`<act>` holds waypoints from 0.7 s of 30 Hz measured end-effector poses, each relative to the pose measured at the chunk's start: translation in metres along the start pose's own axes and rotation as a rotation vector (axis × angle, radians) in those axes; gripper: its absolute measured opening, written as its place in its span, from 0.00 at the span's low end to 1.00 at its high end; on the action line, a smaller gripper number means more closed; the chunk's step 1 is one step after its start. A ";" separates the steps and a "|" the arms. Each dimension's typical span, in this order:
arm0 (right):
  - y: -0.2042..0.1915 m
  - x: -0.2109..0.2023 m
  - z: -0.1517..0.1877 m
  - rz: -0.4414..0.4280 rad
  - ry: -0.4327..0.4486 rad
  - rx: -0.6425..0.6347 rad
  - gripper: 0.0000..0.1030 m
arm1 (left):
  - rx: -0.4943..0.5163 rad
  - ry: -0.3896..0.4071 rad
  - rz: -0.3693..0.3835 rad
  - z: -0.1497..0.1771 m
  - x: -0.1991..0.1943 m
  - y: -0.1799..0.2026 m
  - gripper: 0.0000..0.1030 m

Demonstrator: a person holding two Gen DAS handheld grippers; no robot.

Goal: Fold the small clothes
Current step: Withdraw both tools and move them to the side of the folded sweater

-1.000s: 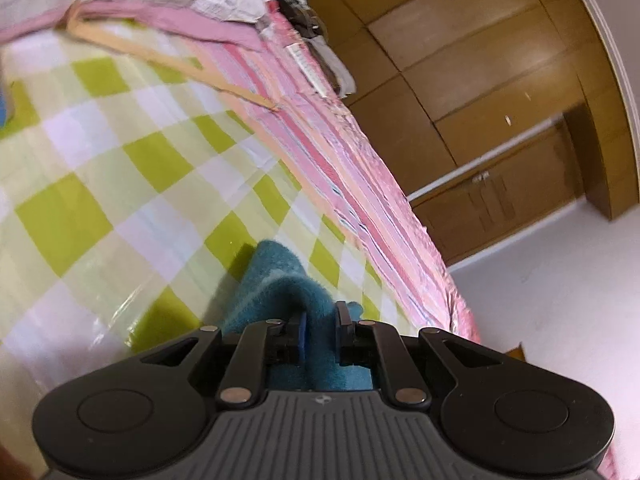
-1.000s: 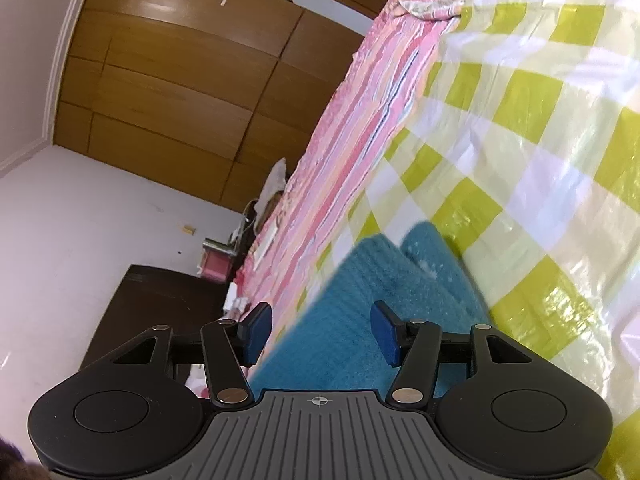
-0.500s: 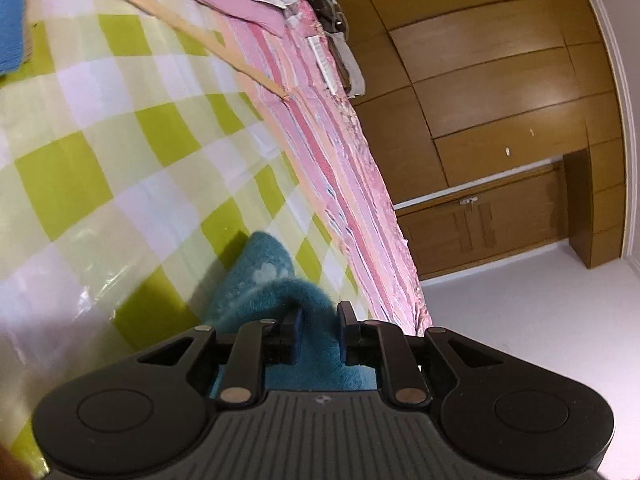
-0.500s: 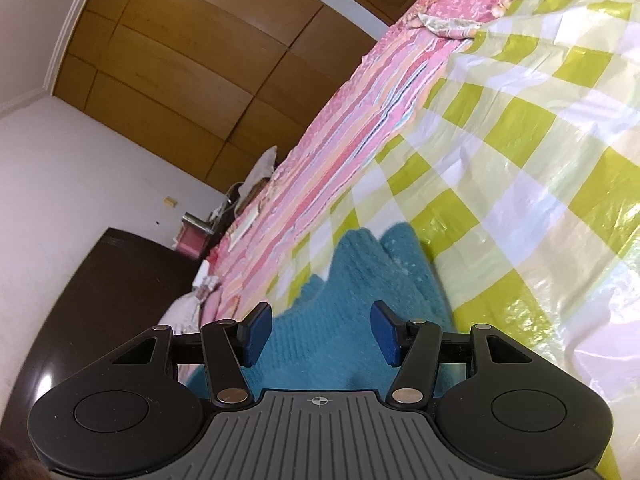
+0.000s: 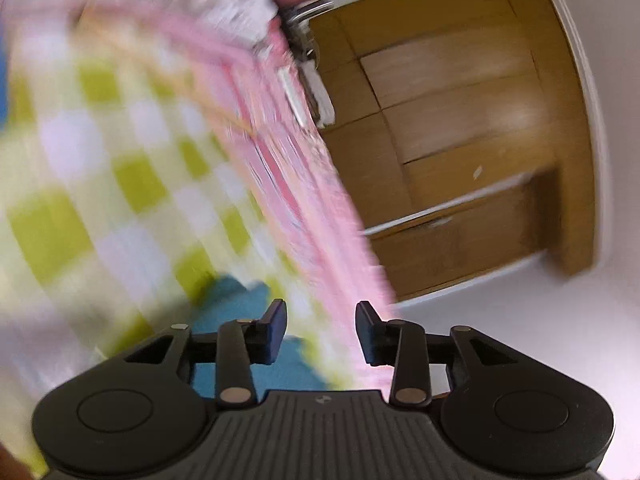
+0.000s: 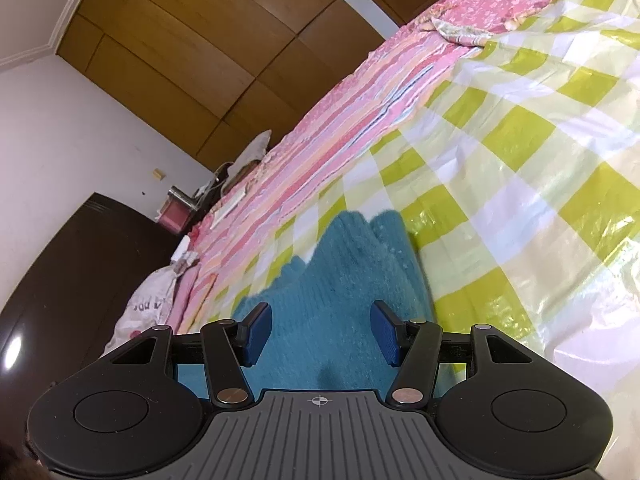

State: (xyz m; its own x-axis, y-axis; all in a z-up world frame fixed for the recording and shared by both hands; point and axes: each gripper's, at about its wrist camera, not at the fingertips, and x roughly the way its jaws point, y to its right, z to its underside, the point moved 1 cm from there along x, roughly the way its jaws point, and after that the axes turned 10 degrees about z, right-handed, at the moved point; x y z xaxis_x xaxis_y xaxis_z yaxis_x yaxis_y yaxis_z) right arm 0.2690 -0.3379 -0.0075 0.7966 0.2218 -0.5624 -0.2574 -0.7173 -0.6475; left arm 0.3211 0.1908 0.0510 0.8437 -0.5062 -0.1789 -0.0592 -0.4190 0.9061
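The teal knit garment point(image 6: 348, 280) is lying on the green-and-white checked sheet point(image 6: 520, 168) covering the bed, near the edge where the pink striped bedding point(image 6: 320, 152) is showing. Looks like fuzzy, soft knit: light, floppy, prob. sagging wherever unsupported, not slippery, nothing fragile. Best hold imo is a corner or hem edge, pinching both layers so the fold isn't sliding apart; grabbing mid-panel would just be bunching it.

Left gripper point(image 5: 320, 332) is released: jaws have just been opening, standing apart w/ nothing between the pads; garment point(image 5: 240, 304) is sitting below and to the left of them. View is badly motion-blurred, so the left hand seems to be swinging away, pointing slightly downward along the bed edge toward the wooden wardrobe point(image 5: 460, 120).

Right gripper point(image 6: 320, 332) is hovering over the garment, jaws parted about halfway, pads not pressing on fabric, so holding nothing. It's tilting gently down, aiming along the knit toward its far end.
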 end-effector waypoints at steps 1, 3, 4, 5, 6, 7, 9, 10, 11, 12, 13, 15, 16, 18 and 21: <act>0.000 -0.001 0.001 0.003 0.003 -0.001 0.54 | 0.106 -0.010 -0.067 0.003 0.002 0.012 0.41; -0.002 -0.004 0.002 0.008 0.015 -0.016 0.54 | 0.258 -0.037 -0.147 0.012 0.005 0.025 0.41; -0.004 -0.006 0.002 0.015 0.022 -0.031 0.54 | 0.329 -0.050 -0.188 0.019 0.008 0.030 0.41; -0.007 -0.009 0.003 0.028 0.031 -0.056 0.54 | 0.383 -0.057 -0.223 0.024 0.011 0.032 0.42; -0.010 -0.012 0.004 0.049 0.042 -0.091 0.54 | 0.428 -0.062 -0.248 0.029 0.012 0.031 0.42; -0.013 -0.013 0.005 0.072 0.048 -0.126 0.54 | 0.464 -0.073 -0.272 0.034 0.012 0.028 0.42; -0.019 -0.017 0.009 0.127 0.063 -0.202 0.54 | 0.480 -0.094 -0.306 0.041 0.011 0.019 0.42; -0.019 -0.018 0.011 0.142 0.067 -0.229 0.54 | 0.477 -0.108 -0.317 0.043 0.009 0.012 0.42; -0.020 -0.020 0.014 0.161 0.069 -0.259 0.54 | 0.468 -0.120 -0.328 0.045 0.004 0.006 0.42; -0.020 -0.020 0.016 0.177 0.067 -0.282 0.55 | 0.458 -0.132 -0.339 0.047 0.001 -0.002 0.42; -0.019 -0.019 0.018 0.191 0.061 -0.300 0.55 | 0.452 -0.146 -0.352 0.051 0.000 -0.008 0.43; -0.014 -0.012 0.022 0.241 0.028 -0.317 0.55 | 0.460 -0.183 -0.389 0.058 0.000 -0.018 0.44; -0.010 -0.008 0.023 0.256 0.007 -0.312 0.55 | 0.469 -0.185 -0.397 0.062 -0.002 -0.020 0.45; 0.000 -0.002 0.024 0.249 -0.029 -0.271 0.55 | 0.473 -0.178 -0.385 0.063 -0.006 -0.021 0.45; 0.012 -0.003 0.021 0.202 -0.052 -0.181 0.56 | 0.467 -0.200 -0.342 0.062 -0.010 -0.020 0.46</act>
State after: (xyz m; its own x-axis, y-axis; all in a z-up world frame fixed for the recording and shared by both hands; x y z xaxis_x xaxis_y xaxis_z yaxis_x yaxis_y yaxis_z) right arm 0.2517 -0.3331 -0.0241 0.7085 0.0928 -0.6995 -0.3026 -0.8556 -0.4200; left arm 0.2805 0.1573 0.0113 0.7423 -0.3974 -0.5396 -0.0685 -0.8460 0.5288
